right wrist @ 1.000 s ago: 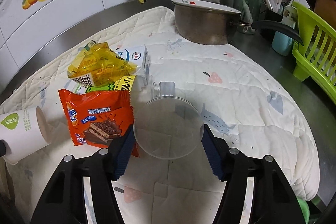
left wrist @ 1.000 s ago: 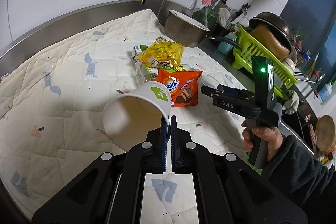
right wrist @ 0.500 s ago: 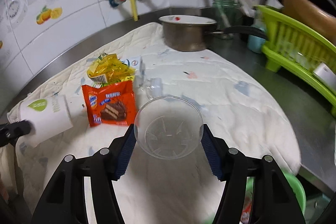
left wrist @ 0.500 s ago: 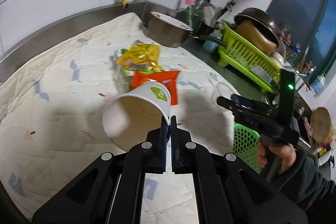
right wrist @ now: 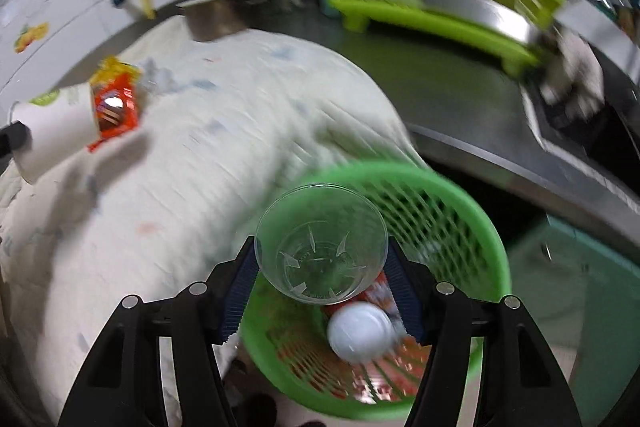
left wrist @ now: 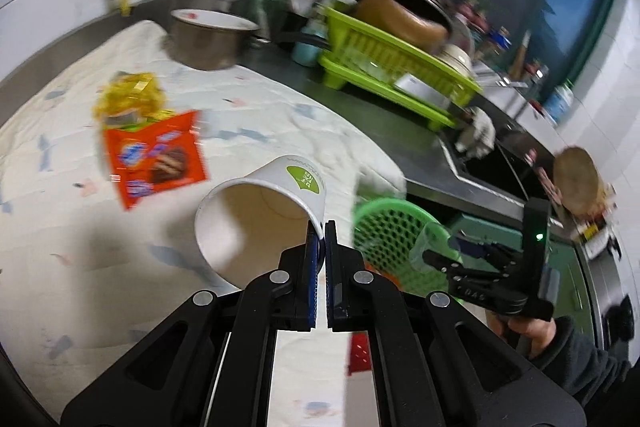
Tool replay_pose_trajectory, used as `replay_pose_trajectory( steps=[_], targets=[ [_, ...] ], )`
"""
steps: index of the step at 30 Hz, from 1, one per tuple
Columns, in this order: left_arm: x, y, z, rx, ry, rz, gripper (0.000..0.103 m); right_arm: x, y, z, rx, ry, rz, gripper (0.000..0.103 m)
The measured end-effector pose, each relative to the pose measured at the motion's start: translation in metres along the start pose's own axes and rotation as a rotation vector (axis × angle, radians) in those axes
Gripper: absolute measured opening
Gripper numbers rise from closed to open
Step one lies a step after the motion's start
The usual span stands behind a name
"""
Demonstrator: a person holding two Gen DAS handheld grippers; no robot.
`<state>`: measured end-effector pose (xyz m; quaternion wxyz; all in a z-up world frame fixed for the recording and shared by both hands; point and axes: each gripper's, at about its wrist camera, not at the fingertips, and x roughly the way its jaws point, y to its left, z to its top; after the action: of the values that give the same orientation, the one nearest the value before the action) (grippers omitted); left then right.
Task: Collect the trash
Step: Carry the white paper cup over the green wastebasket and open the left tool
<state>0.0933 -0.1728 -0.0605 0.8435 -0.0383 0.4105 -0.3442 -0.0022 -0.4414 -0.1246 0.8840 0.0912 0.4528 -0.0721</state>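
Note:
My left gripper (left wrist: 321, 247) is shut on the rim of a white paper cup (left wrist: 256, 215) with a green logo, held tilted above the quilted cloth. My right gripper (right wrist: 322, 267) is shut on a clear plastic cup (right wrist: 322, 251), held over the green mesh basket (right wrist: 460, 211) beside the counter edge. The basket holds a white round object (right wrist: 360, 331) and red packaging. An orange snack wrapper (left wrist: 154, 157) and a yellow wrapper (left wrist: 128, 99) lie on the cloth. The right gripper and basket also show in the left wrist view (left wrist: 436, 259).
A metal pot (left wrist: 208, 41) stands at the back of the cloth. A green dish rack (left wrist: 392, 67) with pans sits on the steel counter to the right, beside a sink (left wrist: 492, 163). Pipes run down the tiled wall.
Both grippers swung right, away from the wrappers, each still holding its cup. The right gripper with the clear cup moved from above the cloth to over the green basket.

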Motion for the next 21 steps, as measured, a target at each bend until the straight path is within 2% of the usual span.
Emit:
replay_pose_trajectory(
  steps=[9,14,16,21],
  targets=[
    [0.048,-0.063,-0.014,0.12,0.116,-0.081,0.002,0.009,-0.049,-0.045,0.124,0.07,-0.055,0.061],
    [0.078,-0.092,-0.023,0.177,0.182,-0.106,0.002,0.004,-0.062,-0.058,0.167,0.066,-0.06,0.063],
    [0.087,-0.101,-0.026,0.199,0.2,-0.11,0.002,0.0,-0.065,-0.06,0.176,0.056,-0.059,0.068],
    [0.115,-0.118,-0.032,0.229,0.256,-0.116,0.002,-0.01,-0.074,-0.066,0.199,0.032,-0.062,0.068]
  ],
)
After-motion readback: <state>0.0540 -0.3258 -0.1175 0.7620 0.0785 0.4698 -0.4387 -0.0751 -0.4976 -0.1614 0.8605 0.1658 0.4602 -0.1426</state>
